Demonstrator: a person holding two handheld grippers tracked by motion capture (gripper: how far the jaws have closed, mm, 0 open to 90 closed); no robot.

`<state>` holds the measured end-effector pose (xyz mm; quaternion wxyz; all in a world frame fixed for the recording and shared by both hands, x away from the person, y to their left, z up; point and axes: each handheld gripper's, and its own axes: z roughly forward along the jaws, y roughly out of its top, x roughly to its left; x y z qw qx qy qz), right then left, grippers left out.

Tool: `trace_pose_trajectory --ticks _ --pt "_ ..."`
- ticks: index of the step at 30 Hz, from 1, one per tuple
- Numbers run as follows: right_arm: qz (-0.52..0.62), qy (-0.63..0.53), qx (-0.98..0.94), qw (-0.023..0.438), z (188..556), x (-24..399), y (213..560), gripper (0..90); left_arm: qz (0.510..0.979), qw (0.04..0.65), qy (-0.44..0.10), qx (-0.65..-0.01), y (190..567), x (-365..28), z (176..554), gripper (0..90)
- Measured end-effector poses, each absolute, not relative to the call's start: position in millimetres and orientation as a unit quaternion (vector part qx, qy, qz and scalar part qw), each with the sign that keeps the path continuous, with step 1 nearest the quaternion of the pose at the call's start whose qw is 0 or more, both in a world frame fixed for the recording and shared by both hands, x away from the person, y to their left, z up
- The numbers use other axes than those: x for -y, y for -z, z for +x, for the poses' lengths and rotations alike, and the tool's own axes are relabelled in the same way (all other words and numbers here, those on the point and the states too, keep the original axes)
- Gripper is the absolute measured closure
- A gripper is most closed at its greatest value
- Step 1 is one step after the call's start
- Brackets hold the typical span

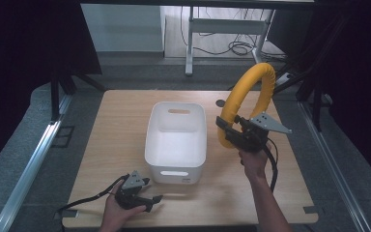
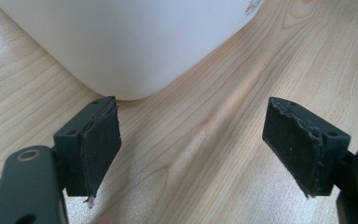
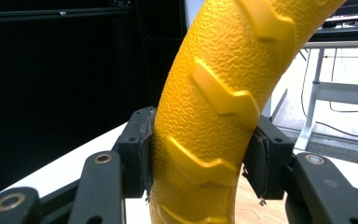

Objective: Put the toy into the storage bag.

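Clamped in my right gripper [image 1: 228,129] is a yellow ring [image 1: 251,99], thick and pebbly, with raised tread-like ridges along its surface. Both pads press into its sides in the right gripper view [image 3: 200,158], one on each flank, and the ring rises between them and curves away to the upper right. From the high view I hold it upright above the wooden table [image 1: 116,125], just to the right of the white bin [image 1: 176,140], with its lower arc at the jaws and its top arching toward the far edge of the table.

Down at the near edge, my left gripper [image 1: 149,198] rests low by the table, and its jaws stand wide apart with nothing between them (the left gripper view [image 2: 191,140] shows bare wood grain in the gap). Its pads point at the rounded near corner of the bin [image 2: 130,42], which sits close ahead but apart from them.
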<state>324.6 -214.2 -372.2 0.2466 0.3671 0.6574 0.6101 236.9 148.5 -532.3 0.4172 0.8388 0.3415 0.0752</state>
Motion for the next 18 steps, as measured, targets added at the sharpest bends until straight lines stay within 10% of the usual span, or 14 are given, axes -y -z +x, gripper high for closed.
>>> trace_pose_trajectory --ticks 18 --pt "0.354 -0.627 -0.629 0.293 316 202 363 48.3 0.838 0.418 -0.076 -0.343 531 -149 237 19.3"
